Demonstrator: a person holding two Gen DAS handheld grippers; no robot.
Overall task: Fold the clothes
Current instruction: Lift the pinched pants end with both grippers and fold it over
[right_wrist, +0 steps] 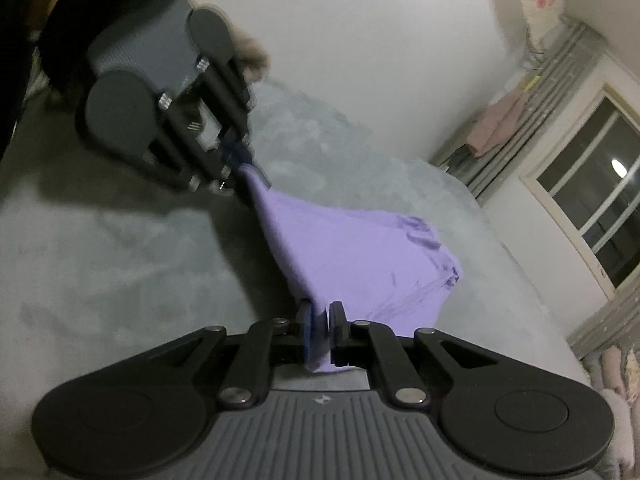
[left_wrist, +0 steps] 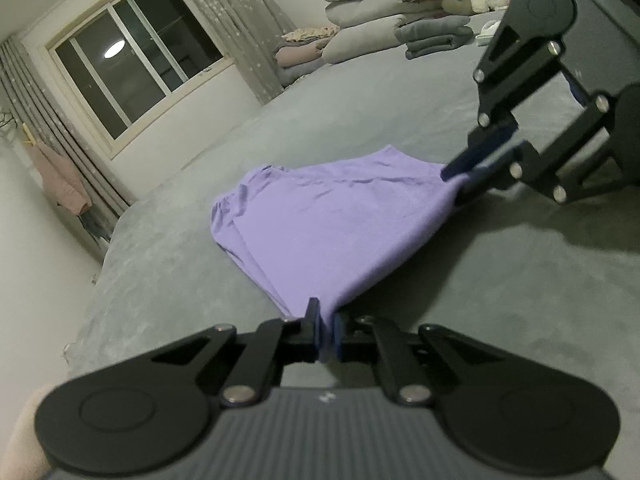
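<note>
A: What did the scene hold, biggest thing first?

B: A wide grey bed (left_wrist: 400, 248) took up most of both views. On it lay one lilac garment (left_wrist: 320, 216), its far end resting bunched on the cover, its near edge raised off it.

A: Raised by what?

B: By both grippers. The left gripper (left_wrist: 327, 330) had its fingers pinched narrow on one near corner of the cloth. The right gripper (right_wrist: 319, 334) was clamped the same way on the other near corner. The edge ran taut between them.

A: How should the fold have been carried out, in your view?

B: I judged it best to keep both grips firm and the hem stretched, lift evenly, then carry the near edge over toward the far end so the corners met. Letting one side sag would probably have skewed the crease.

A: And the garment itself?

B: Thin and soft, apparently already doubled, since layered edges showed along its left side. Small wrinkles gathered at the far end, where a seam or cuff puckered. What kind of garment it was I could not tell.

A: Anything smaller?

B: Stacked pillows (left_wrist: 372, 4) and folded grey bedding (left_wrist: 436, 36) sat well apart, at the bed's far side.
</note>
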